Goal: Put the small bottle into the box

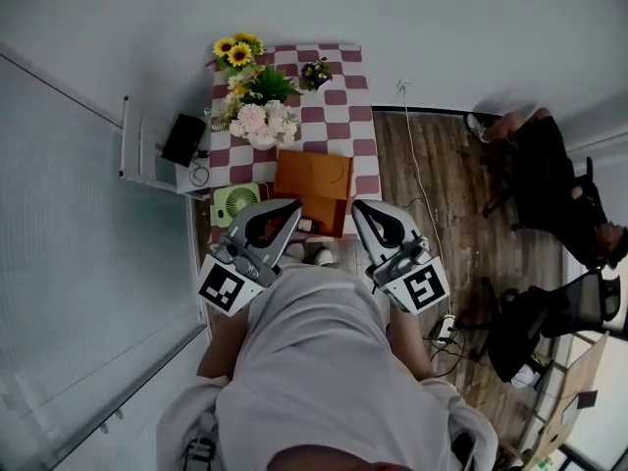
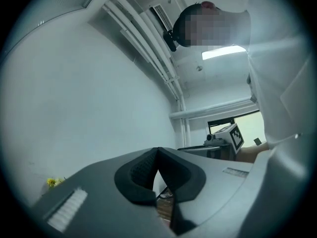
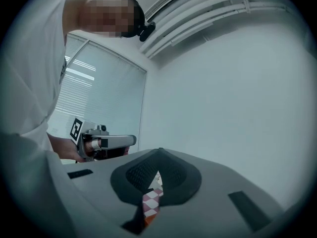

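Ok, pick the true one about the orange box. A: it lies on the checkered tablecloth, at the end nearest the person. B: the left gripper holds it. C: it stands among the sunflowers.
A: the orange box lies at the near end of the checkered tablecloth, with the sunflowers at the far end.

Left gripper [image 1: 291, 208] and right gripper [image 1: 360, 208] side by side, tips toward orange box [image 1: 314, 179] at near end of checkered table [image 1: 344, 77]; flowers [image 1: 257, 116] beyond, green fan [image 1: 235, 202] just left.

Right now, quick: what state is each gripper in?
Left gripper: closed, holding nothing.
Right gripper: closed, holding nothing.
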A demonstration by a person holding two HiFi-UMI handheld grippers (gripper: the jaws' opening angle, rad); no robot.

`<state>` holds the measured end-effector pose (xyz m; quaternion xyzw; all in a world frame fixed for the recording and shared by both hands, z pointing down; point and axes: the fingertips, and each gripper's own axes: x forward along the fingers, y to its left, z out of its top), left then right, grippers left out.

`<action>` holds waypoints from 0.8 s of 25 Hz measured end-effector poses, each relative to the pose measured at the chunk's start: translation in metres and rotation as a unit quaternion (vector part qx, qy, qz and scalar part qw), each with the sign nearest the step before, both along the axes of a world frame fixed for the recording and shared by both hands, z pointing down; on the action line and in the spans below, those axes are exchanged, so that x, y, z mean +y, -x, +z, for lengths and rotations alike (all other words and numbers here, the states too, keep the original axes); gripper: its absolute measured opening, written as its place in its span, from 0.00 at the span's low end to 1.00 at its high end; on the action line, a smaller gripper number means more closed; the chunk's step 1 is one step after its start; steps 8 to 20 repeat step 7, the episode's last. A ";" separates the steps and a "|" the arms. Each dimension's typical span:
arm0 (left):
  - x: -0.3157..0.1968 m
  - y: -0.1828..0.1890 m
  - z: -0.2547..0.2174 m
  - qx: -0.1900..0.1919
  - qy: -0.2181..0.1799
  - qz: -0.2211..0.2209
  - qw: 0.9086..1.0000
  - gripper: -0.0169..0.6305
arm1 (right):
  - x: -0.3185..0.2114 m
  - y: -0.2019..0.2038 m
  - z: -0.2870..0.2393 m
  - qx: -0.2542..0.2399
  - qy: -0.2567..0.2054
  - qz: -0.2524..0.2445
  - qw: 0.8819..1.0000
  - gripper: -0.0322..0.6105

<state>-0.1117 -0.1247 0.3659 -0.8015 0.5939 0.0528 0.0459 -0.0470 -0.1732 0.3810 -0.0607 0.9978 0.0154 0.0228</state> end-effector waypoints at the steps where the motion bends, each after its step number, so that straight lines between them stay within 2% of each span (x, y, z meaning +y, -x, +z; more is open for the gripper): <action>1: 0.000 -0.001 0.001 -0.001 0.003 -0.002 1.000 0.02 | 0.001 0.000 0.001 0.001 -0.002 0.002 1.000 0.05; 7: -0.005 -0.005 0.007 -0.010 0.025 -0.021 0.999 0.02 | 0.008 -0.005 0.000 -0.013 -0.007 -0.006 1.000 0.05; 20: -0.005 -0.005 0.007 -0.010 0.025 -0.021 0.999 0.02 | 0.008 -0.005 0.000 -0.013 -0.007 -0.006 1.000 0.05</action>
